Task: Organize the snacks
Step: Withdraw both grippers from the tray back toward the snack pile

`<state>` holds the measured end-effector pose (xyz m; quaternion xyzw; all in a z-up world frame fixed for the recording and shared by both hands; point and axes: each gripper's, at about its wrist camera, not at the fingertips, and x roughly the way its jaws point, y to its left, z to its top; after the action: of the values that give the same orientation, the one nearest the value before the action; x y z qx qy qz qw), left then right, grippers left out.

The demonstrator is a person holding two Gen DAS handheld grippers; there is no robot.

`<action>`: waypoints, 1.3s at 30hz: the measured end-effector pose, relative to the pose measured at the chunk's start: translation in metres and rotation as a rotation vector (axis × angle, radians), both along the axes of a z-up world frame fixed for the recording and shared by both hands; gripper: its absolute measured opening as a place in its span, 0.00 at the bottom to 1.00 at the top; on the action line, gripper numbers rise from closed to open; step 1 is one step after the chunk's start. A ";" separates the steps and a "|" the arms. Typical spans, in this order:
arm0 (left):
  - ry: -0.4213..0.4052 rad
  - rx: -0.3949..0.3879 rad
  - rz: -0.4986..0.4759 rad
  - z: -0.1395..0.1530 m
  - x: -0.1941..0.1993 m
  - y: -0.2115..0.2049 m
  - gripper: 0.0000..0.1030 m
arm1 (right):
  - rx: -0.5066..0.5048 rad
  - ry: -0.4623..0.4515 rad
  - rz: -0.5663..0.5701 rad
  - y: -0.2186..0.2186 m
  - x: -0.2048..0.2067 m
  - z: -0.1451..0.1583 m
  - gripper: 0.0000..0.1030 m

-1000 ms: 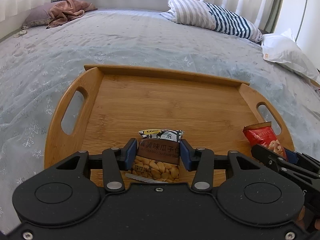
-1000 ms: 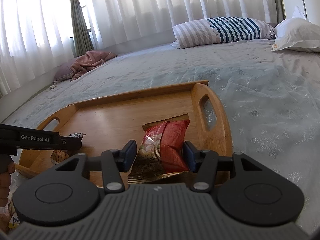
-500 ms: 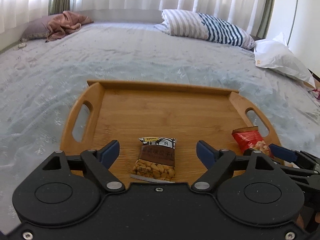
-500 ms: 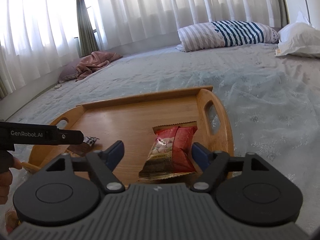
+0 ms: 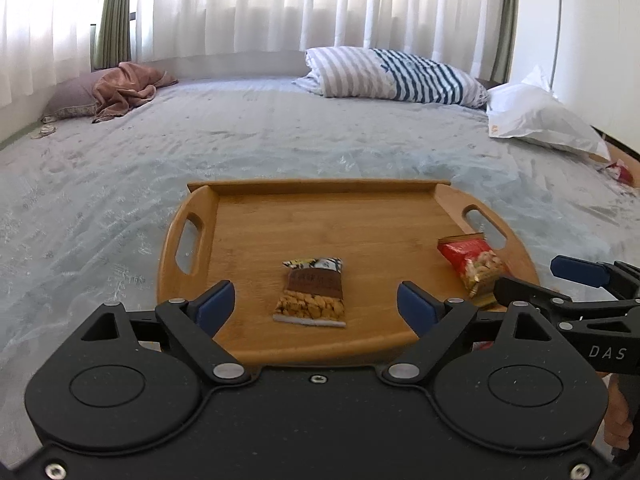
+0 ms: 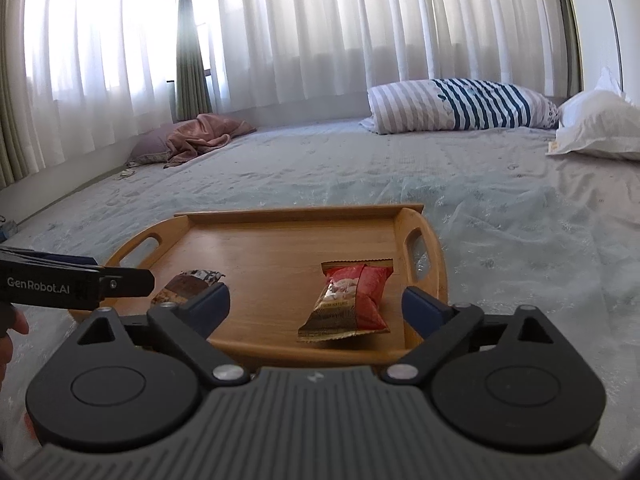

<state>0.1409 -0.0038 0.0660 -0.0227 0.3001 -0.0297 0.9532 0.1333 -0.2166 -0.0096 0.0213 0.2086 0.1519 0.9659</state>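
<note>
Lying flat on the wooden tray [image 5: 256,216]: a brown-and-white seed packet [image 5: 312,293] near the front middle, a red nut packet [image 6: 352,300] toward the right handle, well apart. Opening wide around the seed packet, the left gripper [image 5: 316,304], pads clear of it, gripping nothing. Opening likewise around the red packet, the right gripper [image 6: 316,306], also empty. Resting on a pale bedspread [image 5: 280,140], with a striped pillow [image 6: 460,104] behind.

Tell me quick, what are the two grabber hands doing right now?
Left gripper: jaws opening, holding nothing; the brown seed snack packet lies free on the wooden tray.
Right gripper: jaws opening, holding nothing; the red nut snack packet lies free there too.
</note>
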 end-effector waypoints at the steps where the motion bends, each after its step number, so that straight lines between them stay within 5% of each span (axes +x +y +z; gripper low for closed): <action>1: 0.004 -0.014 -0.001 0.000 -0.003 0.001 0.85 | -0.002 -0.003 0.002 0.000 -0.003 0.000 0.99; 17: 0.013 -0.036 0.007 -0.020 -0.051 0.005 0.86 | -0.077 -0.043 -0.008 -0.004 -0.047 -0.017 1.00; 39: -0.005 0.055 0.105 -0.044 -0.101 0.035 0.90 | -0.085 0.058 -0.073 -0.016 -0.052 -0.052 1.00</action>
<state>0.0397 0.0312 0.0220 -0.0120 0.2970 0.0287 0.9544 0.0809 -0.2328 -0.0619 -0.0078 0.2417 0.1069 0.9644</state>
